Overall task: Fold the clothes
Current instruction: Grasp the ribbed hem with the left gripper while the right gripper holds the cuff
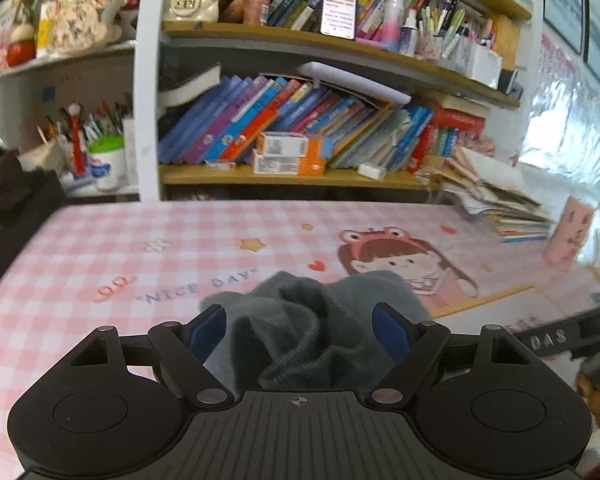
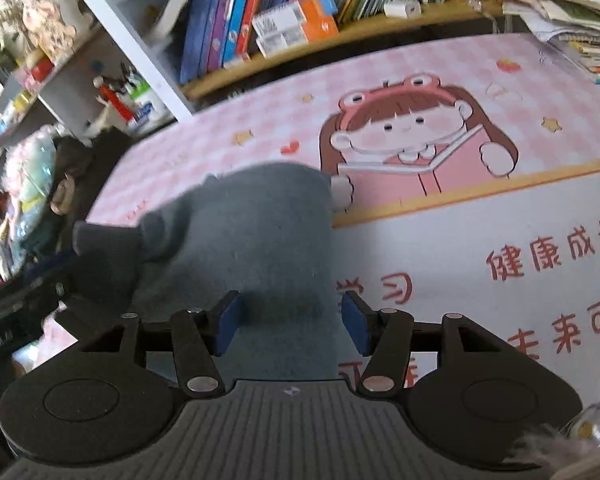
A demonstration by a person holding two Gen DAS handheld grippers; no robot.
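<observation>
Bookshelf (image 1: 300,128): takes up the whole back, crammed with leaning books, right behind the desk.
Desk mat (image 1: 100,248): pink checks plus a cartoon girl, covers the desk.
Grey garment (image 2: 256,232): bunched on the mat, near edge, partly over the cartoon.
Left gripper (image 1: 306,330): jaws wide, rumpled cloth sits between the blue pads, which don't look like they're squeezing it.
Right gripper (image 2: 290,320): jaws apart over the flat grey cloth, nothing pinched.

rumpled grey garment (image 1: 320,332) on pink mat (image 1: 100,248)
</observation>
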